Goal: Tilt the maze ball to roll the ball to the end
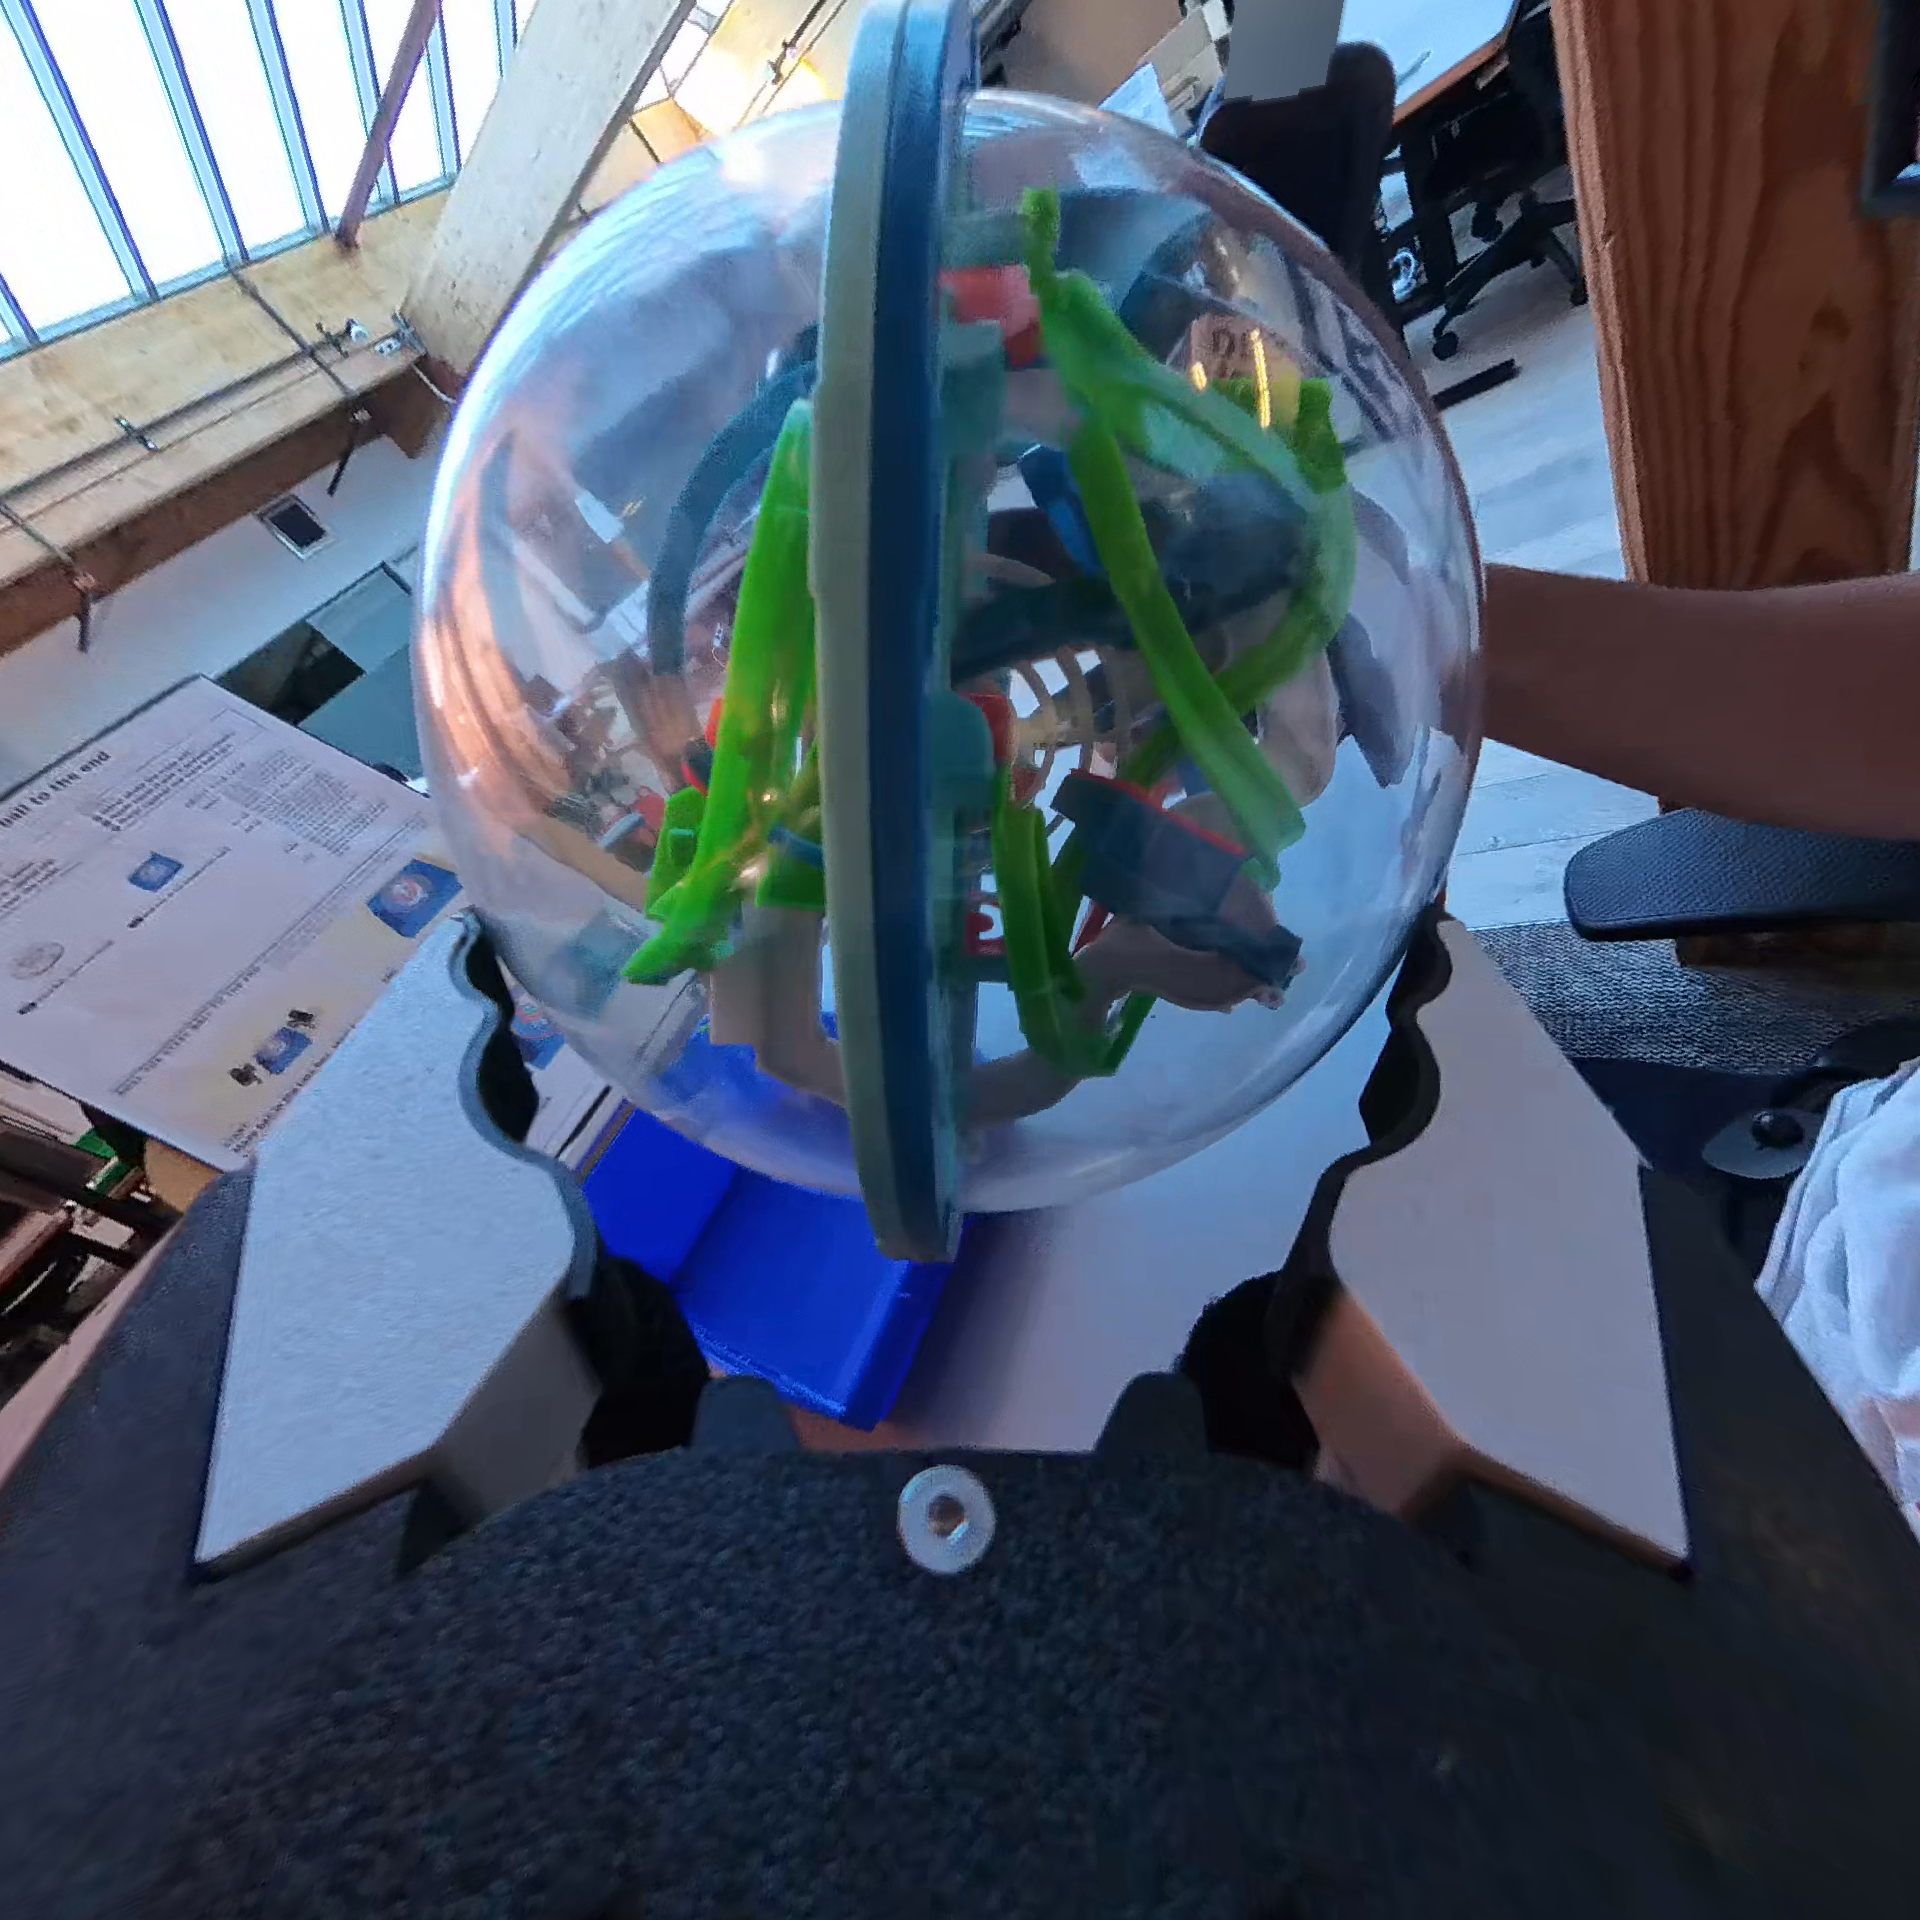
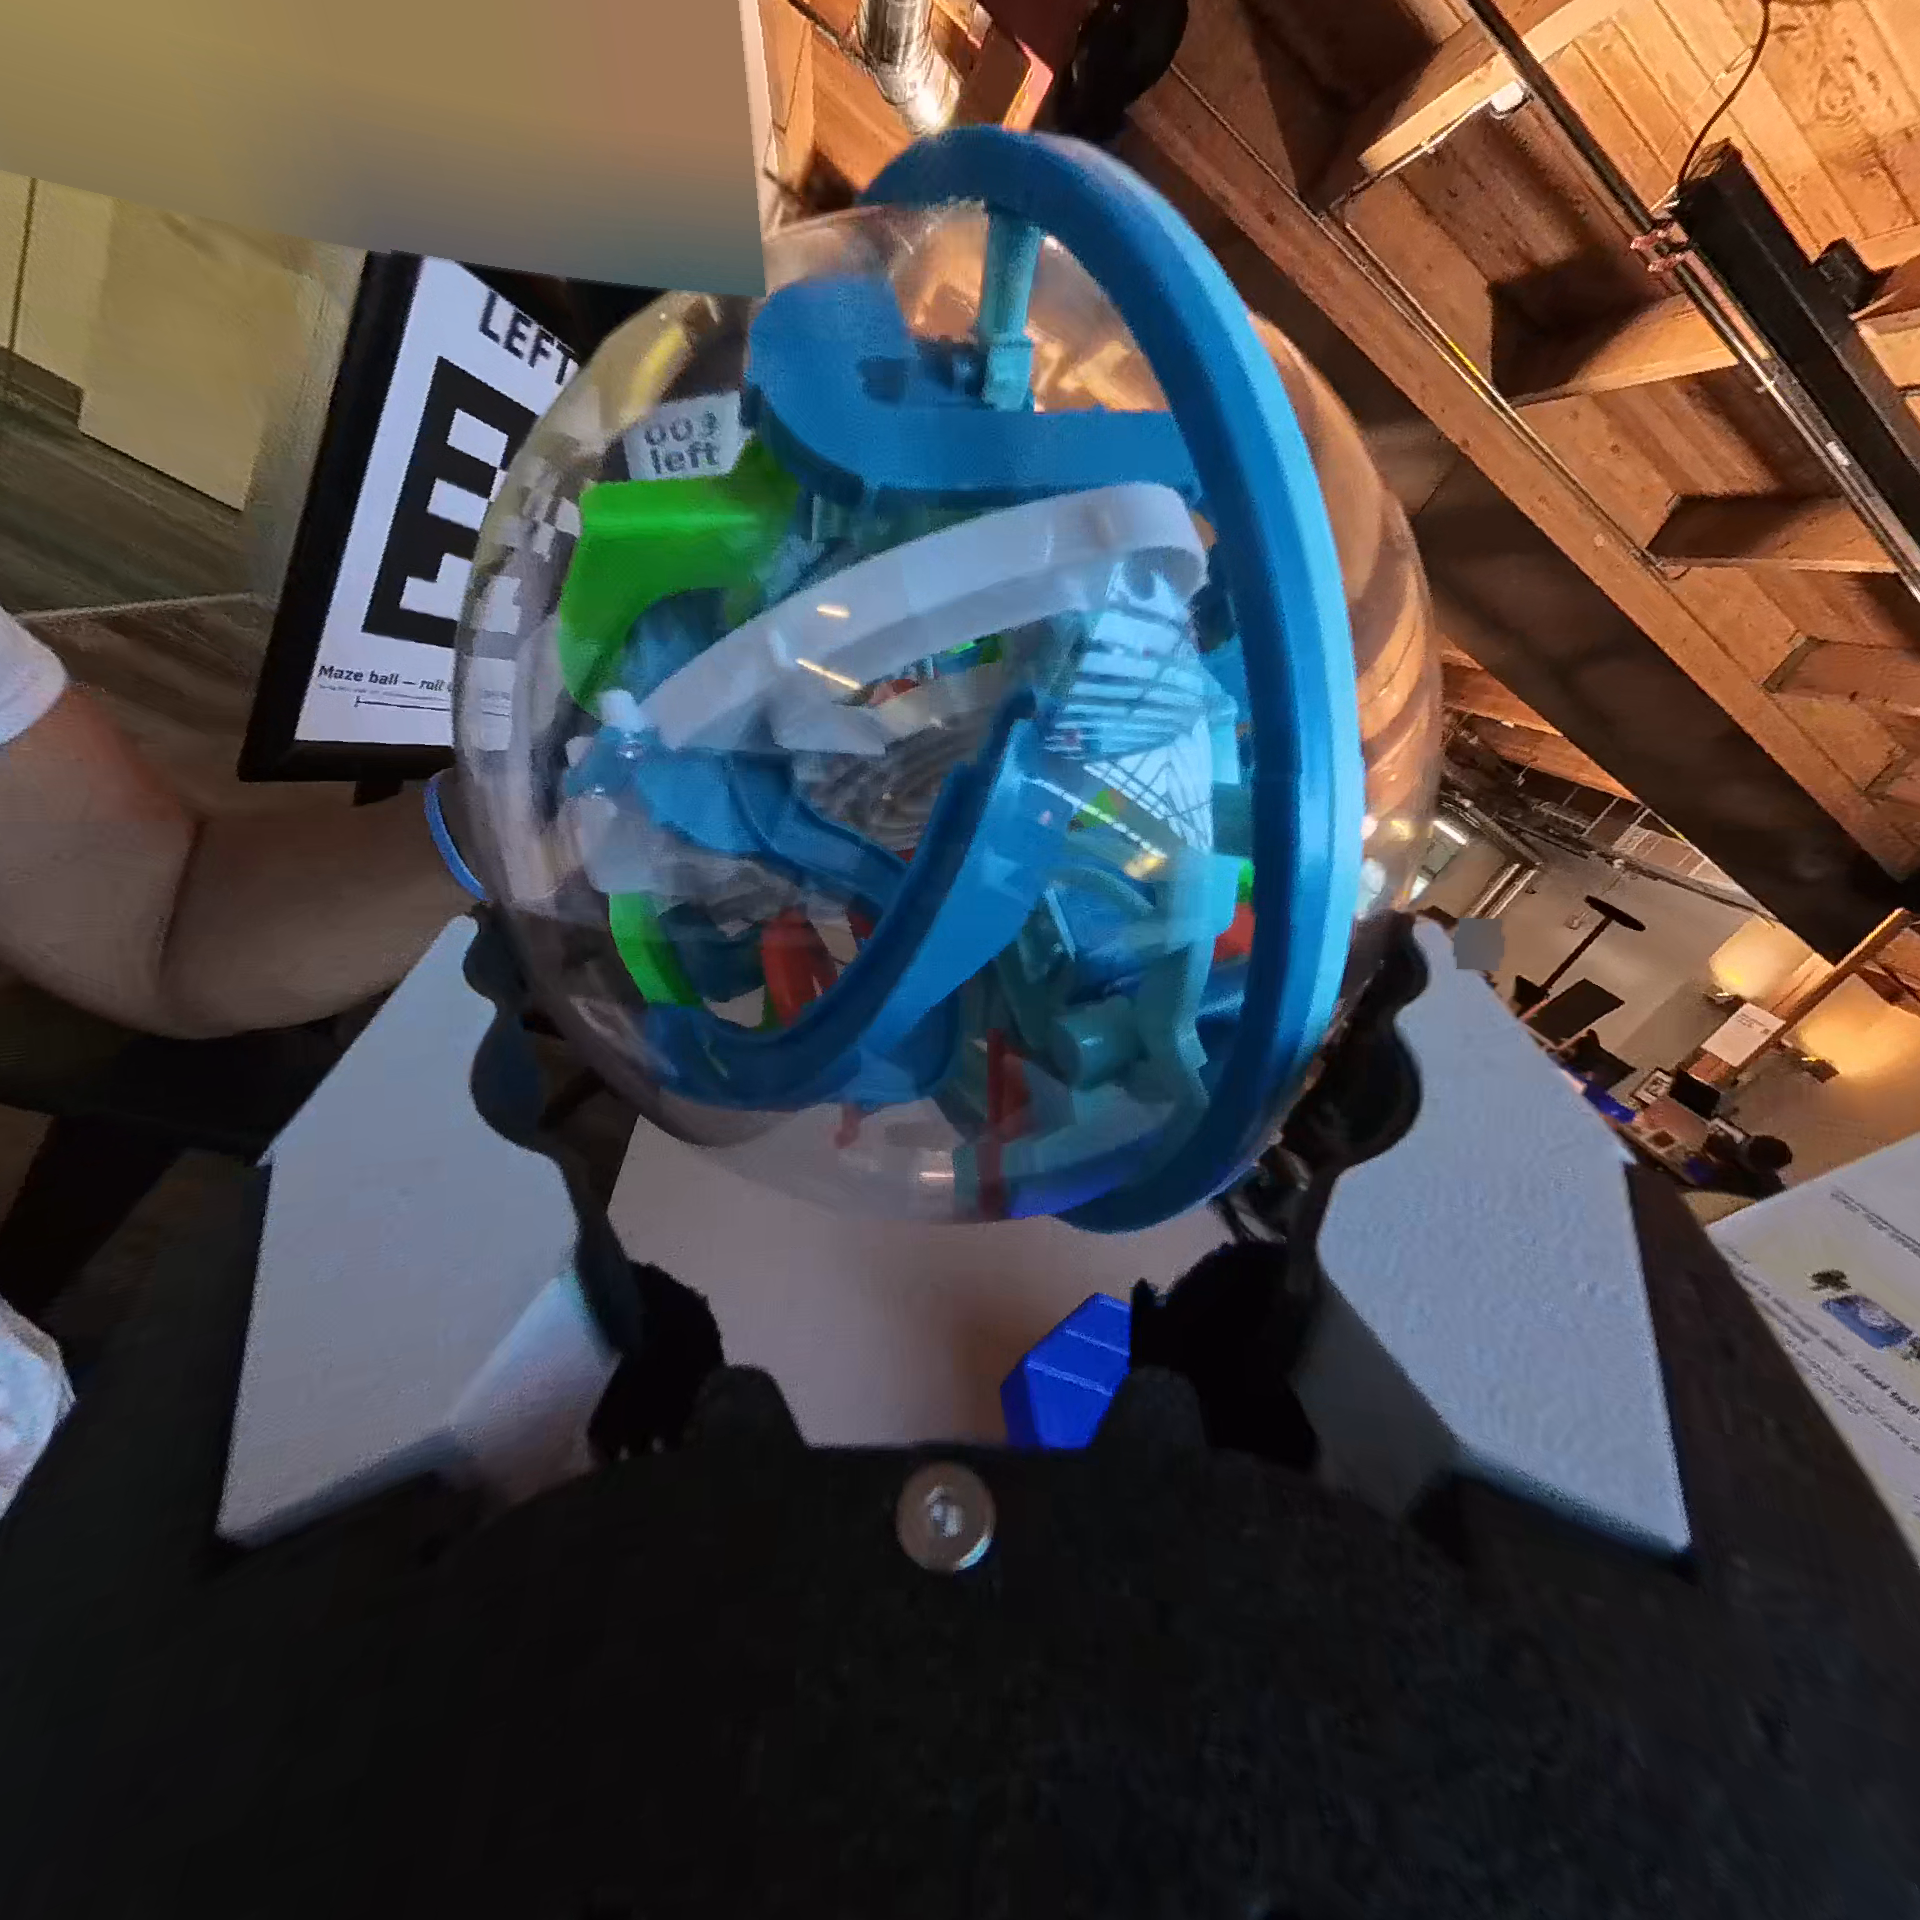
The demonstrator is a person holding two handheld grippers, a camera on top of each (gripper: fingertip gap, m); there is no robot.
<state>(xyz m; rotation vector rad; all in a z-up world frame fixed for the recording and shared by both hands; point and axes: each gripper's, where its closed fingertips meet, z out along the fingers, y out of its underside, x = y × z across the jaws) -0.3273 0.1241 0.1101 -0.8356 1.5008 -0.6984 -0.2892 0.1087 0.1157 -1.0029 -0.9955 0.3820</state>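
Note:
The maze ball (image 1: 623,582) is a clear sphere with a blue ring around its middle and green, blue and grey tracks inside. My left gripper (image 1: 945,987) holds it, with a finger (image 1: 488,1018) pressed against each lower side. The sphere is lifted above a blue stand (image 1: 800,1288). In the right wrist view the same maze ball (image 2: 935,675) sits between the fingers (image 2: 1371,1018) of my right gripper (image 2: 940,977), which holds it from the opposite side. The ring stands nearly upright in both views. I cannot make out the small rolling ball inside.
A printed sheet (image 1: 208,883) lies on the table to the left, and it also shows in the right wrist view (image 2: 1849,1351). A person's forearm (image 1: 1714,707) reaches in behind the sphere. A black chair armrest (image 1: 1745,873) is at the right. A black-and-white marker board (image 2: 416,520) stands behind the ball.

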